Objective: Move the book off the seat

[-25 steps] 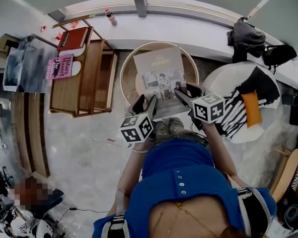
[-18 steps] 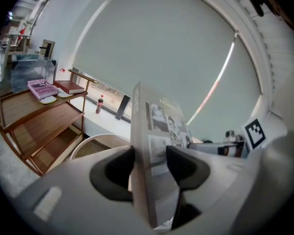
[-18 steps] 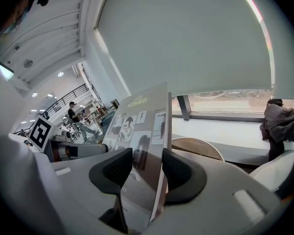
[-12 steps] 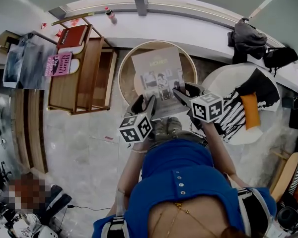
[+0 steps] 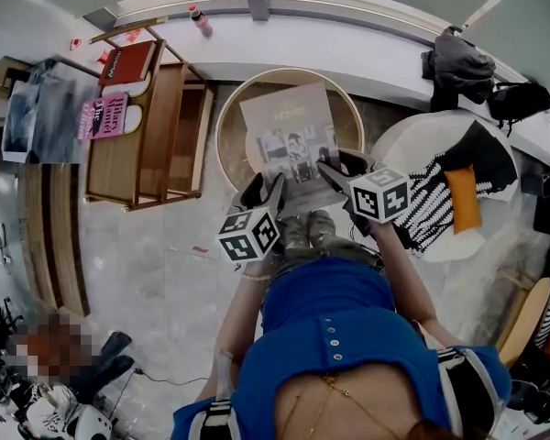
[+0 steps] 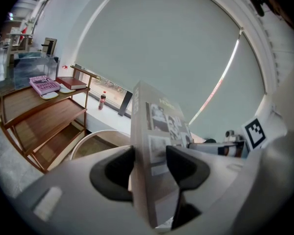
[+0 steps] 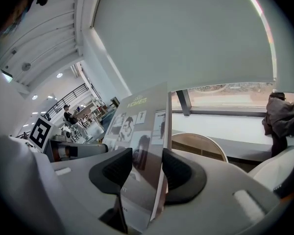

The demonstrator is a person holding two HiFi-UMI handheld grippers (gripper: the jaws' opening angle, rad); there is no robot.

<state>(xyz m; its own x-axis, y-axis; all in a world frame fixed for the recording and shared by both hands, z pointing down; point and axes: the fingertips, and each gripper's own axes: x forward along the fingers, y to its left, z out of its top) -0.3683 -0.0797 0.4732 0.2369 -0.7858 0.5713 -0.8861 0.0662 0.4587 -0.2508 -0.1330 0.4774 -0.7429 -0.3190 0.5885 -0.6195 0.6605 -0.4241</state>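
Pinching the book (image 5: pixel 289 126) over the round seat (image 5: pixel 220 140), left gripper (image 5: pixel 268 189) grips at seven o'clock, right gripper (image 5: pixel 337 166) at five o'clock.

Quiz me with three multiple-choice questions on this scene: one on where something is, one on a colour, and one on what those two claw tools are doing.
1. Where does the small bottle stand?
A) on the window ledge
B) on the round seat
C) on the floor

2. What colour is the book next to the pink book on the shelf?
A) green
B) red
C) yellow

3. How do the left gripper and right gripper stand?
A) both open and empty
B) one open, one shut on nothing
C) both closed on the grey book

Answers:
1 A: the bottle stands on the white ledge by the window.
2 B: a red book lies beside it.
3 C: each gripper view shows both pads pressed against the cover.
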